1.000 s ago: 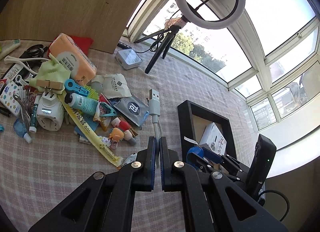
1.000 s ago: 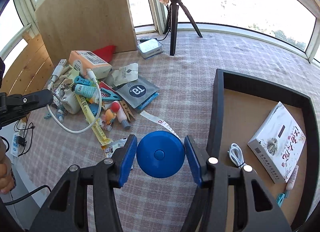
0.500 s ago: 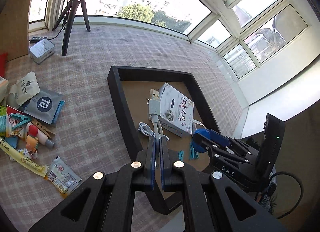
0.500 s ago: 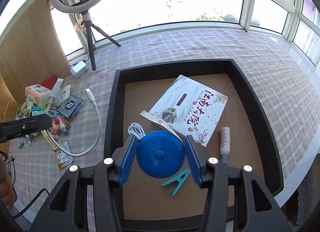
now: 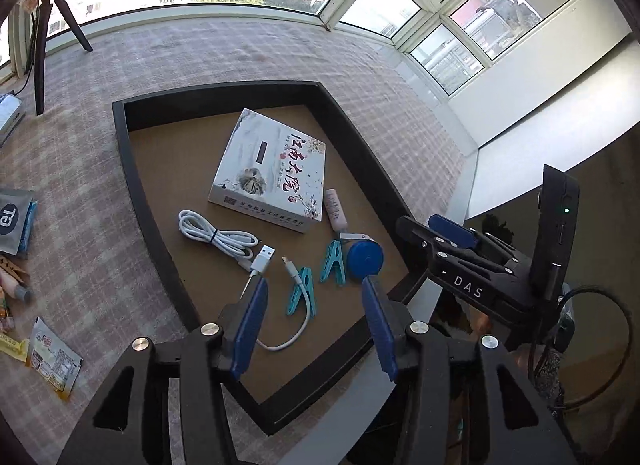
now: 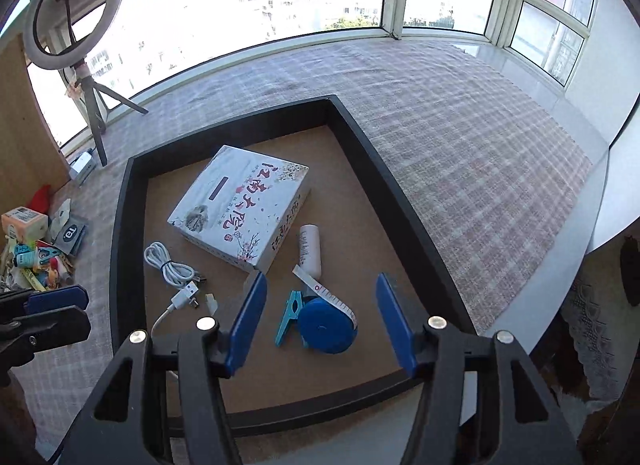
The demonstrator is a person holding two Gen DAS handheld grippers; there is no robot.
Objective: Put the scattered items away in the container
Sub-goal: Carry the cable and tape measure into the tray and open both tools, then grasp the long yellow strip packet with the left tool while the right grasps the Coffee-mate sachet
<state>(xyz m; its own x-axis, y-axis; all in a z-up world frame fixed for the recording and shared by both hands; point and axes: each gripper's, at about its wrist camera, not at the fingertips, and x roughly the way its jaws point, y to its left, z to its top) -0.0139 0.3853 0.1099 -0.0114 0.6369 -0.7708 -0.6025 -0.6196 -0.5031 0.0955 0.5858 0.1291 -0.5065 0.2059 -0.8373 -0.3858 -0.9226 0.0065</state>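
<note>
Looking from the left side, we are seeing that many scattered items [image 6: 36,253] are waiting on the checked cloth [image 5: 100,193], well apart from the container: a grey sachet [image 5: 12,221] with a round "Ta"-like logo, a small printed packet [image 5: 52,357] and others too small to read. So we are judging the task as only partly done.

We are holding the left gripper [image 5: 312,329] above the near edge of the black container [image 5: 132,185], with its jaws spread wide and nothing between them. Under it the short white USB cable [image 5: 296,321] is lying loose on the brown floor, beside a coiled white cable [image 5: 216,235] and a teal clothes peg [image 5: 300,295].

Further right, a white box [image 5: 272,173] with large Chinese characters is resting flat; we cannot read the small print. Near it are lying a small pink tube [image 5: 335,209], a second teal peg [image 5: 334,261] and the blue tape measure [image 6: 326,325], its white tape sticking out.

The right gripper [image 6: 326,325] is hanging over this tape measure, jaws wide apart and not touching it. On its body we are reading "DAS".
</note>
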